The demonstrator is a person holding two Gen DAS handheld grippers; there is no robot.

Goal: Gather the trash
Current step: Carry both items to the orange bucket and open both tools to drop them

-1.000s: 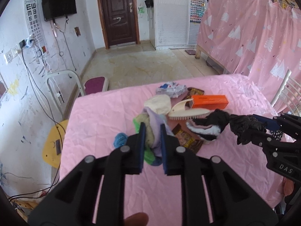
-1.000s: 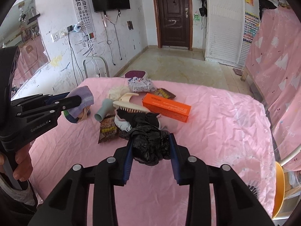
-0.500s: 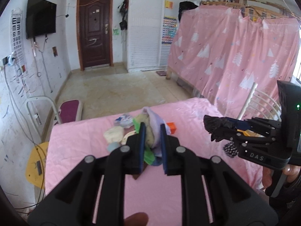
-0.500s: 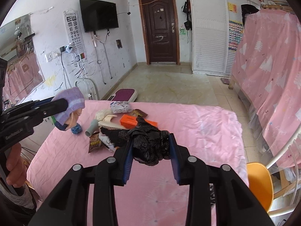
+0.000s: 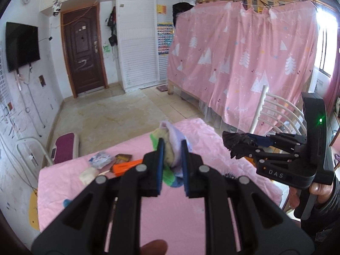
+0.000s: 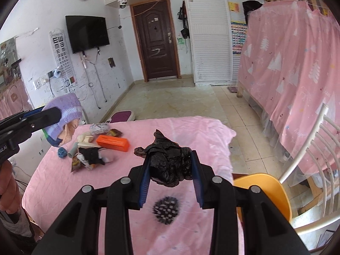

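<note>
Left gripper: jaws clamped on a bundle of socks, lilac, cream and green, held above the pink-covered table.
Right gripper: jaws closed on a crumpled black plastic bag, lifted clear of the cloth.
Left wrist view only: the right gripper from the side, bag sticking out past its fingertips, a hand on its handle at the right edge, a green light on its body.
Right wrist view only: a black spiky hairbrush head on the cloth below the jaws; a yellow chair seat beside the table's right edge.
Pile on the table: orange box, cream scrub brush, snack wrapper, blue yarn ball, black-and-white cloth, grouped near the far left corner.
In the way: in the left wrist view, the socks and fingers cover most of the pile.
Around: brown door, wall TV, pink tree-print curtain, white chair back.
</note>
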